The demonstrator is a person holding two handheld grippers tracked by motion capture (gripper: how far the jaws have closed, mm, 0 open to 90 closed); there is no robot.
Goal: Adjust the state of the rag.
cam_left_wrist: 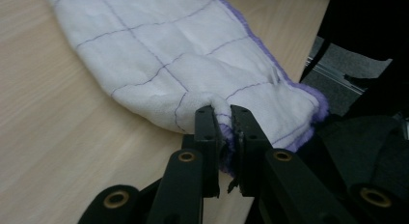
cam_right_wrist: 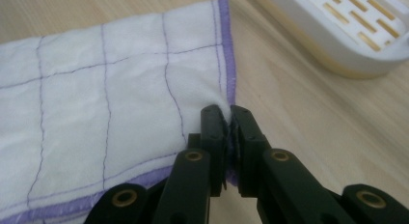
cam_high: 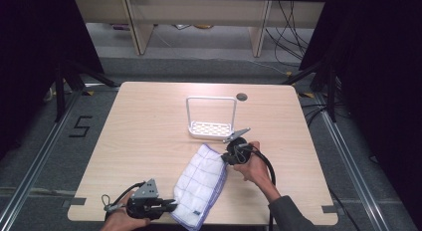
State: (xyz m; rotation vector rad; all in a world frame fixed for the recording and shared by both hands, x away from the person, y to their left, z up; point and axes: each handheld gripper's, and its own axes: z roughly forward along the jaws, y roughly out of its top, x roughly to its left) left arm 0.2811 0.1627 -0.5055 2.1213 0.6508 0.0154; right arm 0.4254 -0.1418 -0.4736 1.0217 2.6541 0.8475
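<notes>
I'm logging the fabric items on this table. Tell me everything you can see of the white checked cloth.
The white woven cloth with thin purple grid lines and purple stitched edging lies folded into a long strip on the light wooden table, running from near the white slotted plastic rack to the table's near edge. It looks soft and slightly rumpled. The left tongs are shut on a fold at its near end; the right tongs are shut on its far corner.

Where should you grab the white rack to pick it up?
Probably the top bar of the white rack. Its tall handle loop stands upright over the slotted tray, so a hand-held gripper could come straight down and close across that thin bar. The tray's low, wide rim looks harder to pinch.
</notes>
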